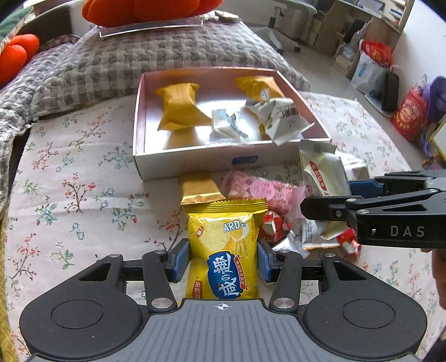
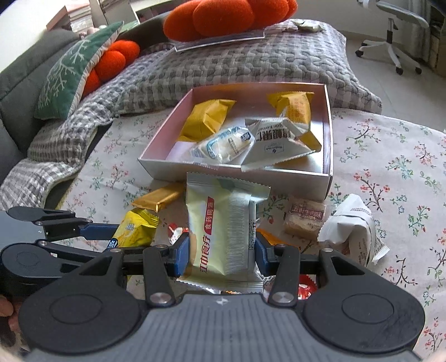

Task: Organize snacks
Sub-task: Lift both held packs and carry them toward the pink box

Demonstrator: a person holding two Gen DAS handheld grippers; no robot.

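Note:
My left gripper (image 1: pixel 223 261) is shut on a yellow cracker packet (image 1: pixel 225 250) and holds it above the floral cloth, in front of the open box (image 1: pixel 195 164). My right gripper (image 2: pixel 221 256) is shut on a pale green snack packet (image 2: pixel 223 231), also in front of the box (image 2: pixel 192 170). The box holds two yellow packets (image 1: pixel 178 105), a clear-wrapped white sweet (image 1: pixel 225 128) and a white packet (image 1: pixel 281 117). Loose snacks lie between box and grippers: a gold bar (image 1: pixel 199 189), a pink packet (image 1: pixel 259 192), red-and-white sweets (image 1: pixel 273 225). The right gripper with its packet (image 1: pixel 323 178) shows at the right of the left wrist view.
A checked grey quilt (image 1: pixel 111 64) and orange cushions (image 2: pixel 223 16) lie behind the box. A green pillow (image 2: pixel 69 69) is at the left. A nougat piece (image 2: pixel 305 220) and a crumpled white packet (image 2: pixel 354 225) lie right of my right gripper. An office chair (image 2: pixel 395 36) and bags (image 1: pixel 409 111) stand on the floor.

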